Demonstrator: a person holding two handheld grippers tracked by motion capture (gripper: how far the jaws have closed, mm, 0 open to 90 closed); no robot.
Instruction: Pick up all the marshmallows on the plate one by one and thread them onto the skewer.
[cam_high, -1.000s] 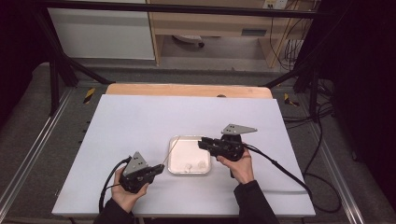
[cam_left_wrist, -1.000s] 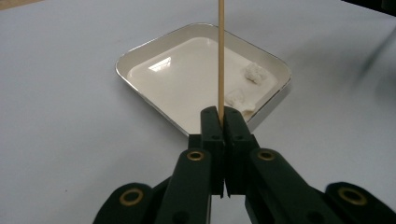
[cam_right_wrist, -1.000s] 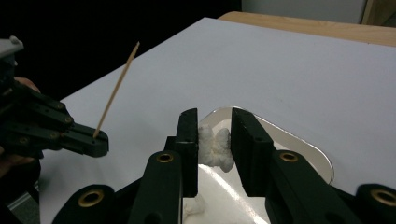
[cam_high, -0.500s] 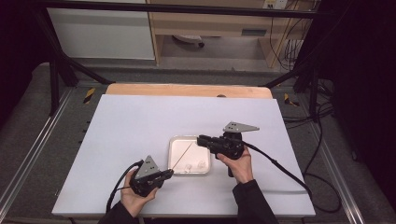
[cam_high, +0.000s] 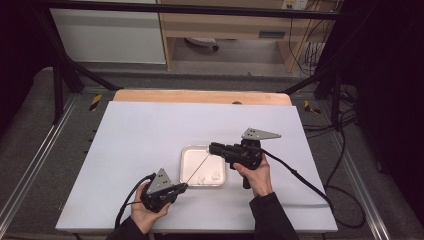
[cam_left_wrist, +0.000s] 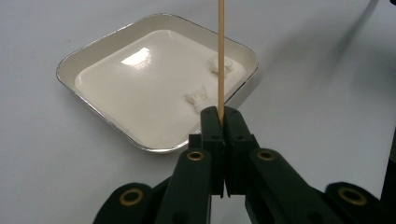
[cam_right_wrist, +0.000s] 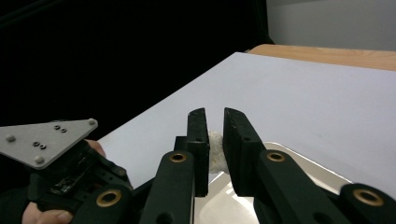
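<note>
Holding a thin wooden skewer (cam_left_wrist: 219, 51) in our left claw (cam_left_wrist: 219, 114), jaws clenched tight on its lower end; shaft runs up and away over the white tray (cam_left_wrist: 93, 49). In the high view the skewer (cam_high: 198, 167) spans from the left claw (cam_high: 181, 188) diagonally across the tray (cam_high: 186, 152) toward the right claw (cam_high: 212, 147).

Right claw (cam_right_wrist: 215, 135) is gripping a small white fluffy piece (cam_right_wrist: 215, 151), looks like a marshmallow or cotton bit, jaws closed partway around it, above the tray's far corner. Two more white pieces (cam_left_wrist: 200, 96) sit in the tray near its right side, one just beside the skewer line.

Our guess: we're abt to thread the piece onto the skewer tip. Can't tell whether the tip already touches it.

Risks:
- skewer is thin and held only at one end, so the tip can wobble and miss or glance off the piece
- soft piece may squash or slip out if the push is off-axis
- too much side load could snap or bow the skewer
- tray is light, may slide on the counter (cam_high: 140, 135) if bumped
</note>
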